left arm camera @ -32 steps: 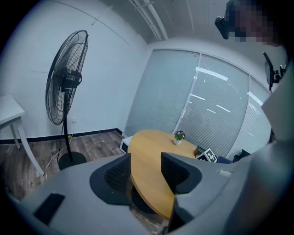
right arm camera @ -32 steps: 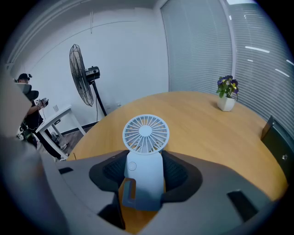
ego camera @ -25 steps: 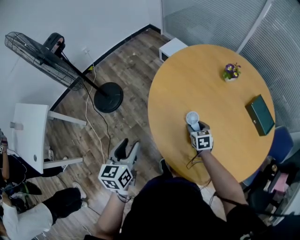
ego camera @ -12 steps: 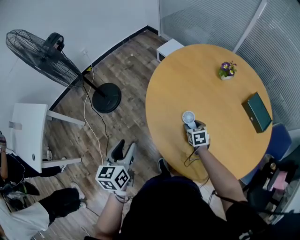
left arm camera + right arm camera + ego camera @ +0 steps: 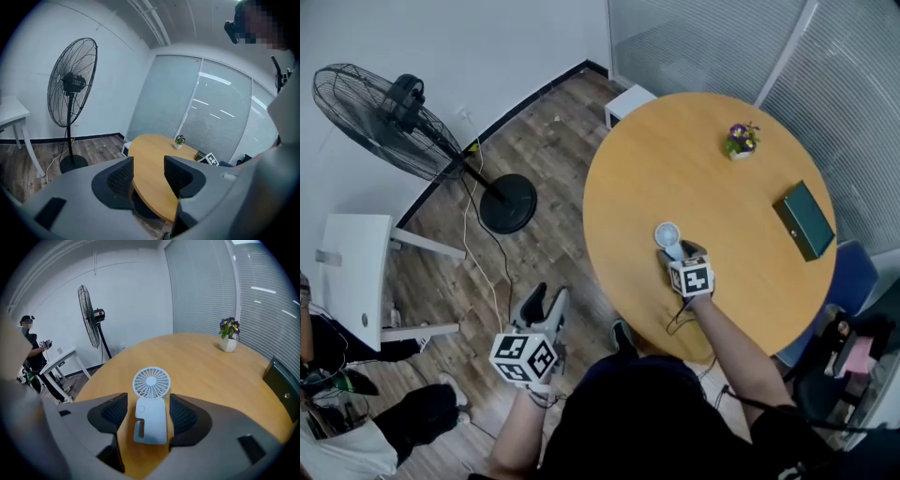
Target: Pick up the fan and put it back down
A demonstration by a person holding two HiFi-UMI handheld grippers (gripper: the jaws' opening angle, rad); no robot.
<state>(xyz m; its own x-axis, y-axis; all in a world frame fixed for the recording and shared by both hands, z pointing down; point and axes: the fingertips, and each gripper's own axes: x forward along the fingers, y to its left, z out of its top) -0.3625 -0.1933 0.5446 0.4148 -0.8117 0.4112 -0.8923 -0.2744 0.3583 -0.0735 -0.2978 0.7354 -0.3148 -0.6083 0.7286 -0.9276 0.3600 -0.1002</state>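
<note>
First, stand fan: upper left of the head view, on a wood floor by the wall, its round base just left of the table.
White desk: left edge of the head view, below the stand fan.
Person: bottom left corner of the head view, only partly in frame.
Left gripper: lower left of centre in the head view, held over the floor, off the table's edge.
Left gripper's jaws: a clear gap between them in the left gripper view, with nothing in it; only the table's rim and floor show past the pads.
Table: round, wooden, filling the centre and right of the head view.
Fan: small, white, on the table near its lower left edge; round head points away from the right gripper.
Right gripper: over the table, just below the fan's head in the head view.
Right gripper's jaws: apart, one either side of the fan's body; a strip of table shows between the left pad and the body, the right pad sits very close.
Plant: small pot, upper right of the table, well apart from the fan.
Green case: flat on the table near its right edge.
</note>
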